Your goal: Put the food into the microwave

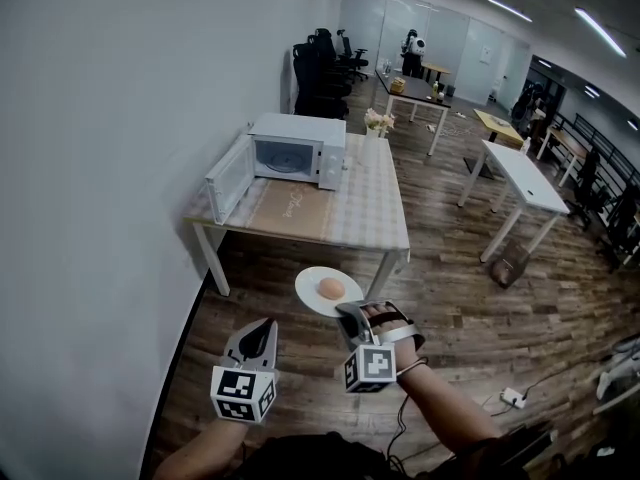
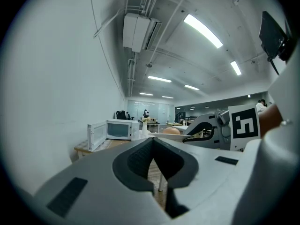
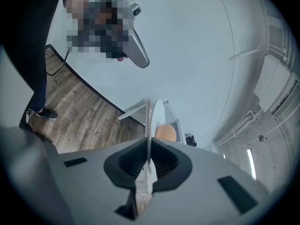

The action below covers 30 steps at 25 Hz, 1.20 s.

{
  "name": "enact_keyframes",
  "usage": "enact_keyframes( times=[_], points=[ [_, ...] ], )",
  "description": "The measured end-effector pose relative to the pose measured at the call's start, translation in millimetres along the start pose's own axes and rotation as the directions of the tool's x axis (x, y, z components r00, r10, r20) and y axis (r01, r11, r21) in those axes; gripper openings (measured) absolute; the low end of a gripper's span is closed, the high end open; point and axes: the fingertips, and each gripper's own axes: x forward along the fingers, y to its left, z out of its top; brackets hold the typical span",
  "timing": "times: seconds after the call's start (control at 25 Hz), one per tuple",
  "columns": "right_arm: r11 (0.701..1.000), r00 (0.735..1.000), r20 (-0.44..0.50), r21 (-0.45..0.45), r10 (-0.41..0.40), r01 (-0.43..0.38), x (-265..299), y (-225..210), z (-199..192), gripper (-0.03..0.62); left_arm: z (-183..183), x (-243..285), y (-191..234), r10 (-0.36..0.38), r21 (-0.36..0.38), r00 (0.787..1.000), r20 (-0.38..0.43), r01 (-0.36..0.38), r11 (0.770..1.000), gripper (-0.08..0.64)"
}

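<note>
Your right gripper point(image 1: 348, 313) clamps its fingers on the plate point(image 1: 310, 293) of food point(image 1: 331, 288), the left gripper point(image 1: 261, 328) with fingers together and empty, both well short of the open microwave point(image 1: 285, 156), delivery yet to come.

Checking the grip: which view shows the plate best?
Head view: whole white plate from above, food on it, right gripper on its rim. Right gripper view shows it edge-on between the jaws; left gripper view, only a sliver.

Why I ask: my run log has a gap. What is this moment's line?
right gripper: shut on white plate, tan food on it | left gripper: shut, empty | microwave: door open
</note>
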Motion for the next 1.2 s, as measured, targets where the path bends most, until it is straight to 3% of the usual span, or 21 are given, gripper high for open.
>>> enact_keyframes(
  times=[0.68,1.2],
  points=[
    [0.999,0.996,-0.084,0.033,-0.036,0.039,16.5,5.5,47.1,0.025,-7.7,-17.6,58.2,-0.079,-0.002,0.997,0.002,0.079,0.997,0.008],
    [0.999,0.996,-0.083,0.041,-0.023,0.026,53.7,-13.3,13.0,0.025,-10.8,29.6,66.4,-0.062,0.003,0.998,-0.010,0.062,0.998,0.008]
  ],
)
